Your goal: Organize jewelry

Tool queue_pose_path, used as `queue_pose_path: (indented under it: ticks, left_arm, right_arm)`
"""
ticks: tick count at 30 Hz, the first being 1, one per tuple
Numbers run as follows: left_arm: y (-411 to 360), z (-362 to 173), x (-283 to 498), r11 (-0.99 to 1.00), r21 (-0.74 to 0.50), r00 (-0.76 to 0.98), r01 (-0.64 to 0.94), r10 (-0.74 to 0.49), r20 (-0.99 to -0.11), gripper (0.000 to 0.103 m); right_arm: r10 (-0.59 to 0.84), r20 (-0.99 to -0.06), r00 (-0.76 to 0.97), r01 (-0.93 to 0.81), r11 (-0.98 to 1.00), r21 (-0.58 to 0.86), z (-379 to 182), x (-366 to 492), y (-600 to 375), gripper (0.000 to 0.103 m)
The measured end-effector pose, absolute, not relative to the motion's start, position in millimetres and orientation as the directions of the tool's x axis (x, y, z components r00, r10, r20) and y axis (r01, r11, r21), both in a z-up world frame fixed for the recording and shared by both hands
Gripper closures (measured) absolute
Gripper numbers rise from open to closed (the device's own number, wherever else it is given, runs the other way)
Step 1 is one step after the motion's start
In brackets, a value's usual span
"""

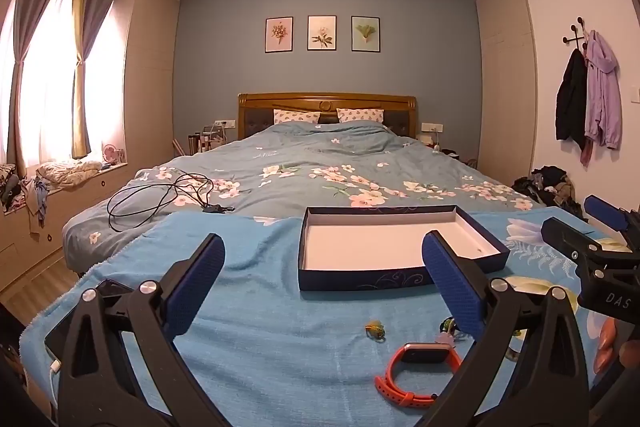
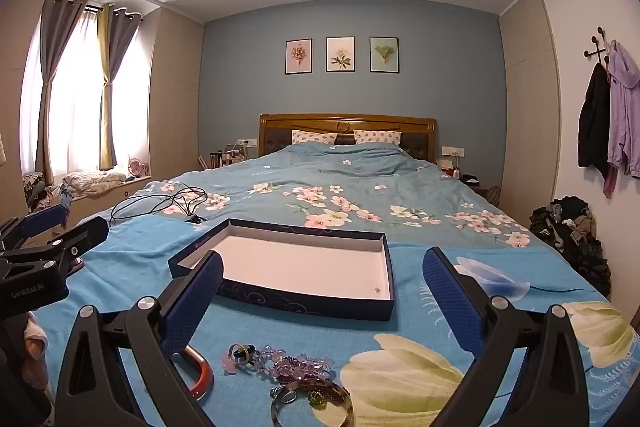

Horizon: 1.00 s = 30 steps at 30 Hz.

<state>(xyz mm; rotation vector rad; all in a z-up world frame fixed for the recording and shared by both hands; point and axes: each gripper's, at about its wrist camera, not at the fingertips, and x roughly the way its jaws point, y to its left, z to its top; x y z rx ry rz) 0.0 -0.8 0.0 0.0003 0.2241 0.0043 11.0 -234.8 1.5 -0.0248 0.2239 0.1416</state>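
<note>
A shallow dark-blue box (image 1: 360, 279) with a white inside lies on the blue towel; it also shows in the right wrist view (image 2: 280, 303), with a tiny item (image 2: 377, 289) in its near right corner. My left gripper (image 1: 324, 283) is open and empty, above the towel. In front of it lie an orange watch (image 1: 416, 371) and a small green-yellow ring (image 1: 375, 330). My right gripper (image 2: 322, 291) is open and empty. Below it lie purple beads (image 2: 296, 363), a dark ring (image 2: 242, 351) and a bangle (image 2: 312, 405).
The towel (image 1: 260, 307) covers the foot of a floral bed (image 1: 320, 163). A black cable (image 1: 160, 199) lies on the bed at the left. A phone (image 1: 68, 327) lies at the towel's left edge. Clothes are piled (image 2: 568, 227) on the floor at the right.
</note>
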Motion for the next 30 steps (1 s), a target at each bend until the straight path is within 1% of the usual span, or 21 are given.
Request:
queue_pose_path:
  ticks: [10, 13, 30]
  left_arm:
    - [-5, 1, 6, 1.0, 0.005, 0.975, -0.02, 0.02, -0.221, 0.006]
    - [-2, 7, -4, 1.0, -0.005, 0.977, -0.002, 0.0, -0.211, 0.006]
    - [-5, 5, -4, 1.0, -0.002, 0.979, 0.001, -0.002, -0.206, 0.006]
  right_arm:
    - [0.14, -0.202, 0.969, -0.144, 0.99, -0.005, 3, 7, -239, 0.006]
    - [0.141, -0.199, 0.97, -0.144, 0.99, 0.0, 4, 6, -240, 0.006]
    - [0.136, -0.209, 0.968, -0.139, 0.99, 0.004, 2, 8, -242, 0.006]
